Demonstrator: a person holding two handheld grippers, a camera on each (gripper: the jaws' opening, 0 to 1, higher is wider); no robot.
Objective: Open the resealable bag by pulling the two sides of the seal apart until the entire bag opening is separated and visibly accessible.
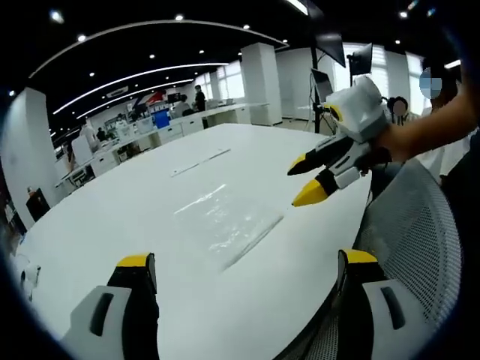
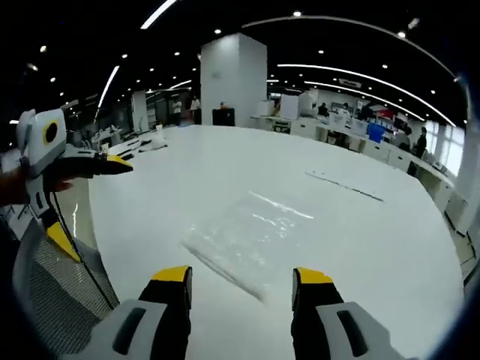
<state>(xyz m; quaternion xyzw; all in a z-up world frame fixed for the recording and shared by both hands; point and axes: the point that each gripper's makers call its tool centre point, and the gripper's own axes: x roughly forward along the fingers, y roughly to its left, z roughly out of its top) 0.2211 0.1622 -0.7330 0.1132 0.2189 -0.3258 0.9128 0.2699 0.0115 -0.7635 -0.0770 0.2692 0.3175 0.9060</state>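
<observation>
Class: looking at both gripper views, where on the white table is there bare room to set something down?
The white table is bare beyond the clear bag up to the thin strip, and beside the bag. It is tighter at the near edge by the mesh chair.

A broad white table [image 1: 112, 217] spreads across the office, with a grey mesh chair back [image 1: 420, 232] at its 4 o'clock edge. A square white pillar [image 2: 232, 79] rises at 12 o'clock beyond the table
</observation>
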